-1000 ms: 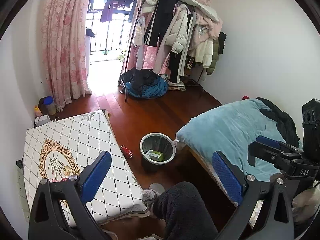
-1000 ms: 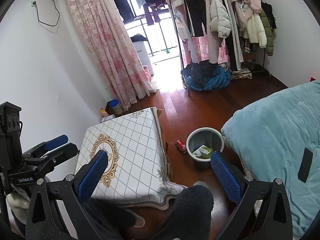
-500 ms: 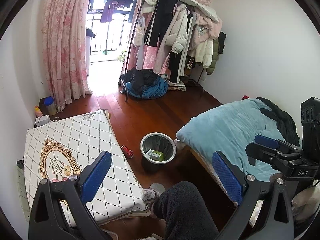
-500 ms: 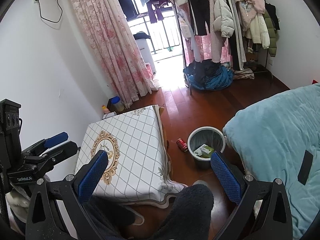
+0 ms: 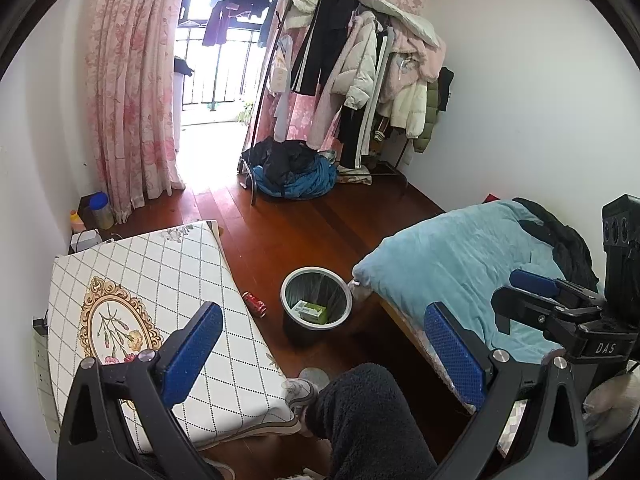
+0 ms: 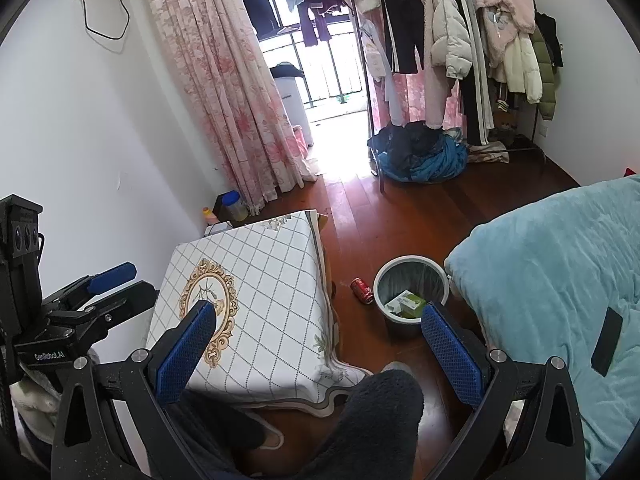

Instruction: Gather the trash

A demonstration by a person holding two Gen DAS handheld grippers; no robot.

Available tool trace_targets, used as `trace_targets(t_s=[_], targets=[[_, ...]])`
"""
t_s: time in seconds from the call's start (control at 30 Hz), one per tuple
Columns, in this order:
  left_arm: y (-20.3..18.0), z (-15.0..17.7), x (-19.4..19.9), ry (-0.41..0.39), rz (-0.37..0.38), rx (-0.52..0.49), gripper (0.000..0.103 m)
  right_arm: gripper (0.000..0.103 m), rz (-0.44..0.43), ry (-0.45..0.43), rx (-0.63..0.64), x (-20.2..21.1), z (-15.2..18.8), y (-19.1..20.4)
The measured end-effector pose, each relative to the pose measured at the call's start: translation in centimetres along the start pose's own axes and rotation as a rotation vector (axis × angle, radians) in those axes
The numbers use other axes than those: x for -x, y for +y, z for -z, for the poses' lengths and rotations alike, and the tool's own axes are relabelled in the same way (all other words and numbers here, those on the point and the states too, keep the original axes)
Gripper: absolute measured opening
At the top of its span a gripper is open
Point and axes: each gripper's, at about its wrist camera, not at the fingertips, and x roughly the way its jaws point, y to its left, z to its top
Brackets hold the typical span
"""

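- On the wooden floor, a red soda can (image 5: 254, 304) lies on its side just beside the waste bin (image 5: 316, 280), apparently missed.
- Bin holds a green carton (image 6: 406, 303).
- Left gripper (image 5: 324, 352) and right gripper (image 6: 318, 344): jaws apart, empty, held high, well away from the can.

Right-wrist view: bin (image 6: 411, 280) and red can (image 6: 362, 290) sit slightly higher and further right than a second earlier; more curtain (image 6: 236, 92) and clothes rack (image 6: 460, 40) enter frame. Left-wrist view: right gripper (image 5: 560, 308) edges slightly left and up; bin (image 5: 316, 300) shifts marginally.
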Motion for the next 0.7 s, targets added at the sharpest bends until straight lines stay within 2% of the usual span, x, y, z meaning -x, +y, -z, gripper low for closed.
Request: trace_targets(t_s=[0.7], targets=[[-0.12,-0.44,0.62,-0.016,0.004,0.011,0.103,0.103,-0.005,0.008,0.011,-0.18,-0.06,-0.06]])
